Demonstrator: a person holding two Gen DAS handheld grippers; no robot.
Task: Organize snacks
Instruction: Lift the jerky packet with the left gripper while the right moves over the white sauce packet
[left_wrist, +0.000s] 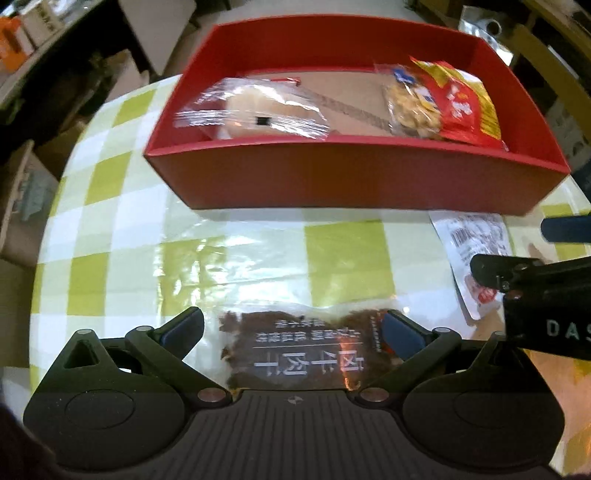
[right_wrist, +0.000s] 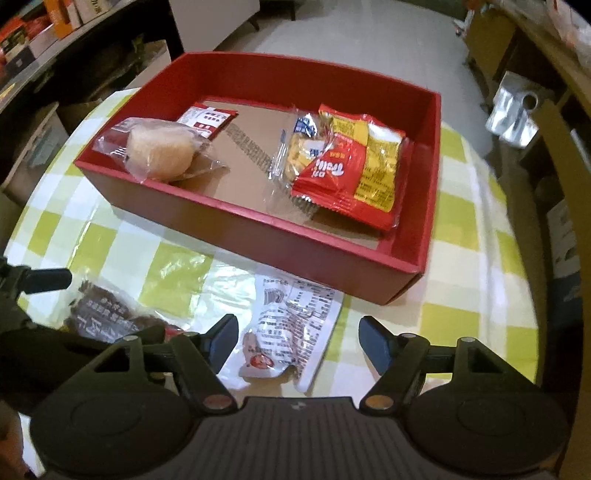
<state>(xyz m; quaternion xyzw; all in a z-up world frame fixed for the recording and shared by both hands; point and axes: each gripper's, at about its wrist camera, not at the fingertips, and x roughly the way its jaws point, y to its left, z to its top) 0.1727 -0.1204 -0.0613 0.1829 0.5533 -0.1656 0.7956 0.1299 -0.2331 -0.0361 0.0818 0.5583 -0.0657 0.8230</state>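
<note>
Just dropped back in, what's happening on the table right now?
Snacks are being sorted into the red box, which already holds a wrapped pale cake, a small red-and-white sachet, a clear cracker pack and a red-and-yellow packet. Two packets are still on the checked tablecloth. The left tool is open astride the dark jerky packet, and the right tool is open above the white packet. Neither is gripped yet.

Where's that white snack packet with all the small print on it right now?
The white packet lies flat on the checked tablecloth, just outside the red box, between the open fingers of the right gripper; the dark jerky pack lies to its left.
</note>
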